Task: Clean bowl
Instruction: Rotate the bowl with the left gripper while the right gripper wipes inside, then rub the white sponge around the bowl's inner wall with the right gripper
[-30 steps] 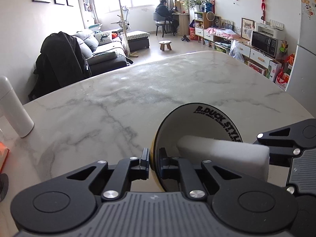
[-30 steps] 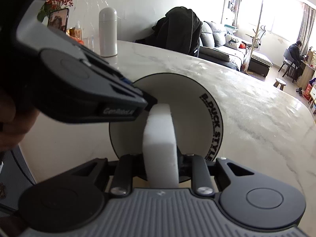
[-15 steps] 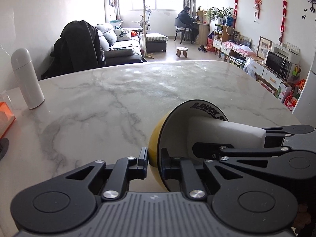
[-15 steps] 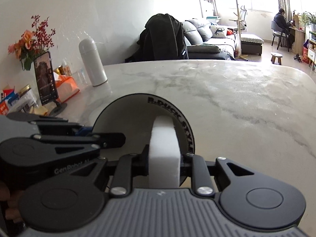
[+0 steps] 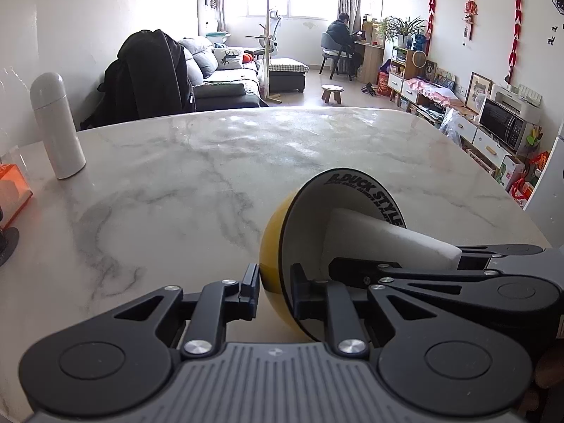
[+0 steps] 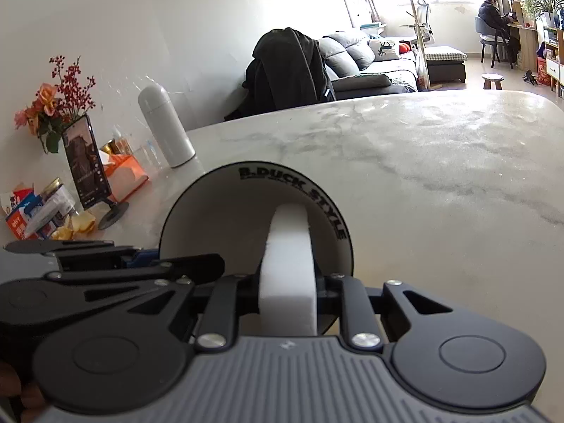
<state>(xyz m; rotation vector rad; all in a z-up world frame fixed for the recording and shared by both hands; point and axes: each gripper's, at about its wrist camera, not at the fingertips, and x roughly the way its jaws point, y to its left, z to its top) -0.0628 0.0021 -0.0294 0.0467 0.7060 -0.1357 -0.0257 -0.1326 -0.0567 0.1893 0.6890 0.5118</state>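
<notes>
A: Bowl (image 5: pixel 303 246) location?
B: Tipped on edge over the table (image 5: pixel 176 183); left gripper (image 5: pixel 273 290) jaws, just easing apart, straddle its rim. Right gripper (image 6: pixel 287 287) pinches the sponge (image 6: pixel 287 268) inside.
A: Handling?
B: Likely rigid, slick, breakable; hold by the rim.

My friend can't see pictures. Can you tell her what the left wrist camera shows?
The left tool pinches the rim of a tipped yellow bowl, while the right tool pushes a white sponge inside it. Behind lies a marble table with a white bottle.
</notes>
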